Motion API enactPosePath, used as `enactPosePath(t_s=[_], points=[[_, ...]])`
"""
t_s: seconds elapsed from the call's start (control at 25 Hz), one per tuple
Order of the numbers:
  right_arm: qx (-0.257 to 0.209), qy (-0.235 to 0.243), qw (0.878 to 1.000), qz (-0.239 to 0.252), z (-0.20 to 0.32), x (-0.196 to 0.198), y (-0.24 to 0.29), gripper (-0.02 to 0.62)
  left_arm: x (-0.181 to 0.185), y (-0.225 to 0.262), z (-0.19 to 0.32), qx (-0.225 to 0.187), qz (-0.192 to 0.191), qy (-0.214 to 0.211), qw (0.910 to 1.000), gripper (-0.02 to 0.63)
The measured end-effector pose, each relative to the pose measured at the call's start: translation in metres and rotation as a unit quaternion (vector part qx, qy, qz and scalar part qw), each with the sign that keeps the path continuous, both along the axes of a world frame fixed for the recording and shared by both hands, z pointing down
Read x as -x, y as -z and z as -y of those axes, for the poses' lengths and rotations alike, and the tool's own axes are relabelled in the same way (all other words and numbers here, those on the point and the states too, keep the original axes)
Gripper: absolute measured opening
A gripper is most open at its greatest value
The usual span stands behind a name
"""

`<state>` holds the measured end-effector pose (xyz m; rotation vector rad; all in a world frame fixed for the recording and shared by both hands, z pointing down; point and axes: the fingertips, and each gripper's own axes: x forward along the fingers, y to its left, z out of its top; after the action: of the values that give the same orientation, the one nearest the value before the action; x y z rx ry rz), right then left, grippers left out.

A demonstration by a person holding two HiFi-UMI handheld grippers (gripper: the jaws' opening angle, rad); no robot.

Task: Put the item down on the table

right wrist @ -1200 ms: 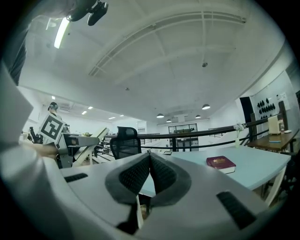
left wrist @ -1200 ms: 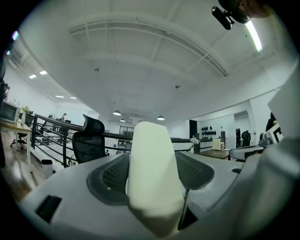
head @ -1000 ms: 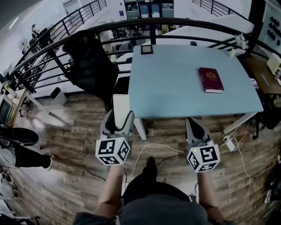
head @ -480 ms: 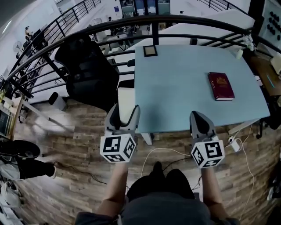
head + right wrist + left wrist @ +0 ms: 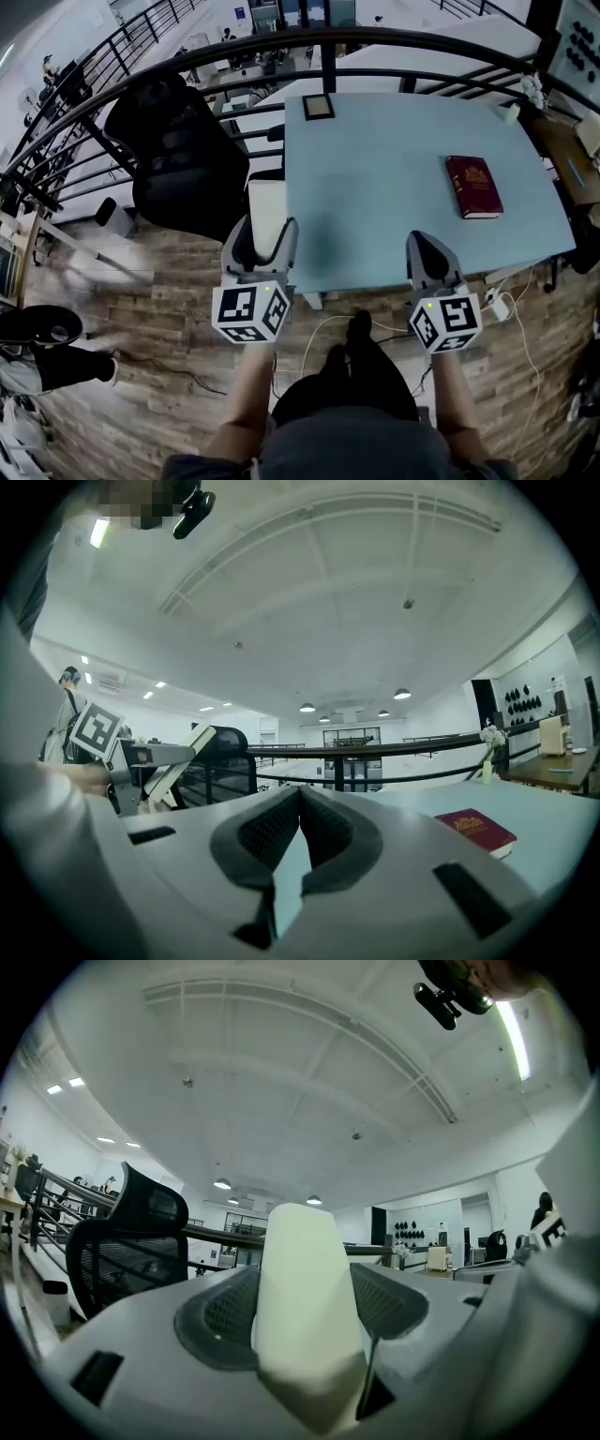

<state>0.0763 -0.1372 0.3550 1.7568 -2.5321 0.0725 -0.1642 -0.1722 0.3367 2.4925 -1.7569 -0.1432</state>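
Observation:
My left gripper (image 5: 262, 236) is shut on a flat white block (image 5: 265, 204) that stands up out of its jaws, at the near left corner of the pale blue table (image 5: 375, 178). In the left gripper view the white block (image 5: 298, 1241) fills the gap between the dark pads (image 5: 217, 1312). To the right, my right gripper (image 5: 425, 244) sits over the table's near edge, shut with nothing in it; in the right gripper view its pads (image 5: 272, 827) meet at the tips. That view also shows the left gripper (image 5: 141, 761) with the white block (image 5: 185, 754) off to the left.
A dark red book (image 5: 473, 186) lies on the table's right side, also visible as the red book (image 5: 473, 827) ahead of the right jaws. A small framed square (image 5: 319, 106) lies at the table's far edge. A black office chair (image 5: 178, 150) stands left of the table, and a black railing (image 5: 141, 70) curves behind it.
Both grippers have come forward from over the wooden floor to the table's near edge, the white block still held in the left. The book has not moved on the table.

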Motion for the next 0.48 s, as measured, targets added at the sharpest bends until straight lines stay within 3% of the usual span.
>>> enactPosePath(t_s=[0.48], points=[[0.01, 0.004, 1.0, 0.005, 0.047, -0.003, -0.01, 0.003, -0.008, 0.002, 0.048, -0.001, 0.009, 0.003, 1.0, 0.308]])
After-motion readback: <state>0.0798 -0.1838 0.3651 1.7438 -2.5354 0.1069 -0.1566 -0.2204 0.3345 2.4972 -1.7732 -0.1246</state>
